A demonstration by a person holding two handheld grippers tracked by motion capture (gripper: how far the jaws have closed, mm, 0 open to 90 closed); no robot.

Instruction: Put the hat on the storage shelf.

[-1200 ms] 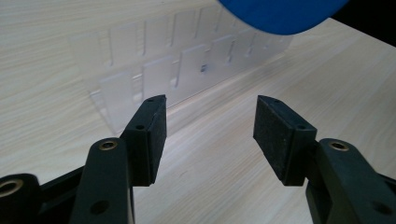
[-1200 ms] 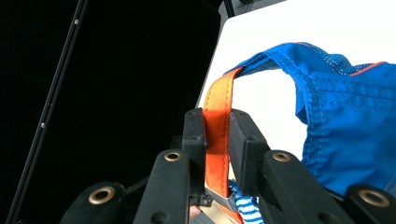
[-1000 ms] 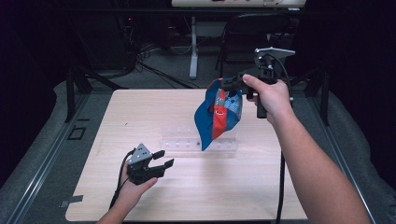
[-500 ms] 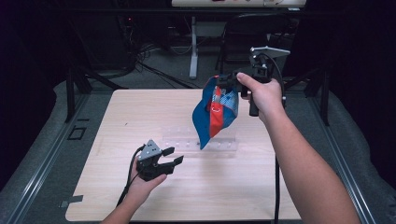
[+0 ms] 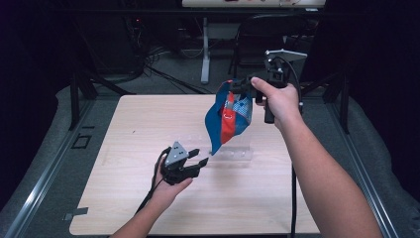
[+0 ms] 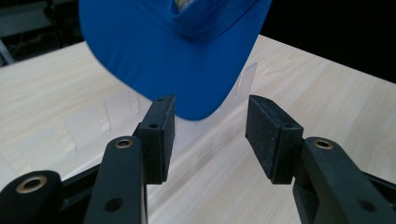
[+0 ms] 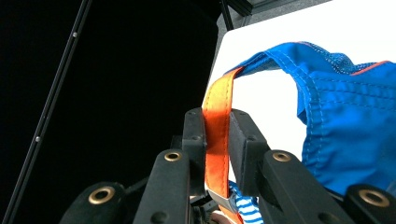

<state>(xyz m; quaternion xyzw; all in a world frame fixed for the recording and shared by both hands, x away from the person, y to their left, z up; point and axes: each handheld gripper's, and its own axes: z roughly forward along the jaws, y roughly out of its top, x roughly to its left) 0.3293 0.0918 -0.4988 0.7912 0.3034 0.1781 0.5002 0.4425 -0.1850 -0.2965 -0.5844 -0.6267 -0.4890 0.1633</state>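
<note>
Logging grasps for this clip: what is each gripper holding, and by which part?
Right gripper pinches the blue cap by its orange strap. Left gripper holds nothing.

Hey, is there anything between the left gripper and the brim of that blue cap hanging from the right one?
Nothing visible. The left gripper, its jaws apart and just been closing, faces the cap brim across bare air. The clear stand sits on the table behind and below.

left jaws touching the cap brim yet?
Apart. In the left gripper view, the left gripper has both pads clear of the blue cap's brim, which hangs ahead of them; the jaws have just been closing.
</note>
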